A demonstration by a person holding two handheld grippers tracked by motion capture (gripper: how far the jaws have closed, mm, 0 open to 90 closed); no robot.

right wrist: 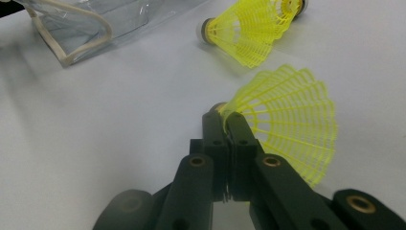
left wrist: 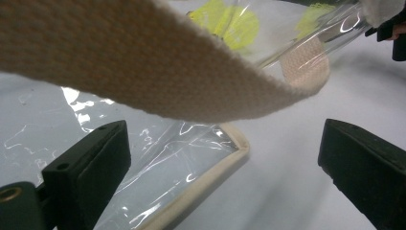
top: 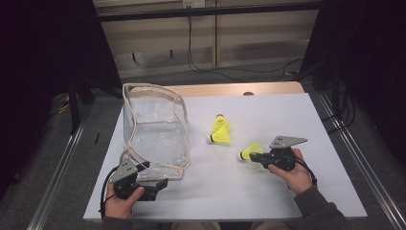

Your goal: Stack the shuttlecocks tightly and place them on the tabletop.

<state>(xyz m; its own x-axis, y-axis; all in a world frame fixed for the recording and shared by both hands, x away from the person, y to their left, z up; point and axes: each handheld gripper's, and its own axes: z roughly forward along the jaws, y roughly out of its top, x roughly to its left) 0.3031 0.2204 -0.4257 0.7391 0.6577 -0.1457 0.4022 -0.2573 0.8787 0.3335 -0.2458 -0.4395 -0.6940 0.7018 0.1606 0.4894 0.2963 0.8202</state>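
In the right gripper view we see the right gripper point(right wrist: 229, 125) with its jaws pressed together on the edge of a yellow shuttlecock point(right wrist: 287, 120), gripping the plastic skirt close to its cork end. The skirt fans out to the right of the jaws, in the middle right of the frame. In the high view that gripper point(top: 255, 157) sits at the lower right of centre, held by the right hand point(top: 294, 175), and the pinched shuttlecock point(top: 251, 151) points its white cork toward the left, low over the tabletop point(top: 287, 110).

Further out, two more yellow shuttlecocks point(top: 220, 132) lie touching each other near the middle of the high view; in the right gripper view they point(right wrist: 253, 28) show along the top edge.

In the left gripper view we see the left gripper point(left wrist: 225, 172) with its jaws standing wide apart and nothing between the pads. A cream webbing strap point(left wrist: 143, 72) crosses the frame above them, and the corner of the clear plastic bag point(left wrist: 163, 167), edged in cream, lies on the tabletop between and beyond the jaws. In the high view this gripper point(top: 155, 188) is at the lower left, in the left hand point(top: 122, 201), just beside the near edge of the bag point(top: 155, 129), which stands open in the left half of the frame.
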